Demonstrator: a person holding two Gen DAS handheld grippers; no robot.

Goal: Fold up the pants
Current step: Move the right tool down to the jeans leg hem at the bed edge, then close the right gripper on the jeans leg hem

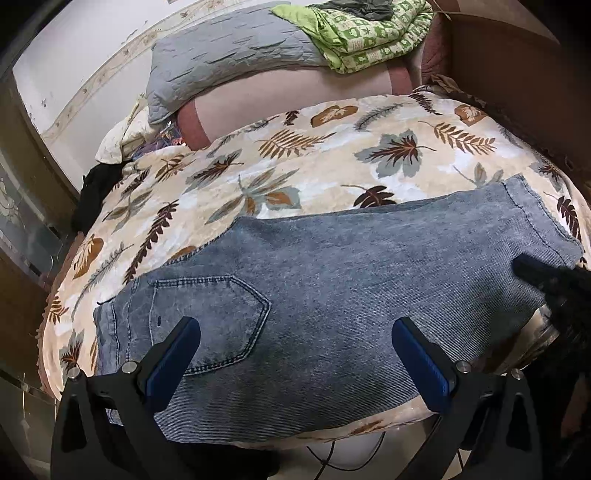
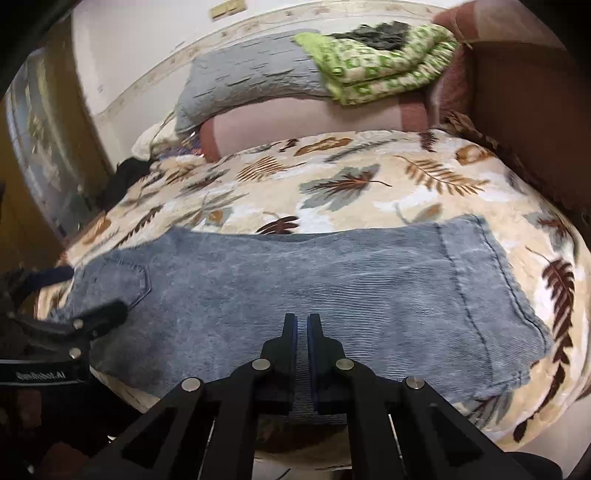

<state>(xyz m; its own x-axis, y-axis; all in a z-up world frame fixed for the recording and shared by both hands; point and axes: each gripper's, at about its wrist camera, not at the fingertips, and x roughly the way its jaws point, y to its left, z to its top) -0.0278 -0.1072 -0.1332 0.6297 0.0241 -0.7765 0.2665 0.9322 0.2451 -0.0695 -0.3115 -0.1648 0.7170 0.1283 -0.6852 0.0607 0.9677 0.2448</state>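
Two grippers over blue jeans laid flat along the near edge of a bed.

The left gripper point(image 1: 295, 328) stands spread wide above the waist end of the jeans point(image 1: 314, 280), its blue-padded fingers point(image 1: 173, 354) on either side of the stitched back pocket point(image 1: 210, 314), with nothing between them. The right gripper point(image 2: 302, 325) has its jaws pressed nearly together over the middle of the jeans' near edge; whether they pinch the cloth cannot be told. The jeans lie folded lengthwise, hem end point(image 2: 491, 295) to the right, on a cream leaf-print blanket point(image 1: 295, 155). Behind lie a pink bolster point(image 1: 295, 99), a grey quilted pillow point(image 1: 229, 55) and a folded green-and-white quilt point(image 1: 373, 33), against a white wall point(image 1: 85, 55) with a patterned border; a brown headboard point(image 1: 498, 55) stands at the right.
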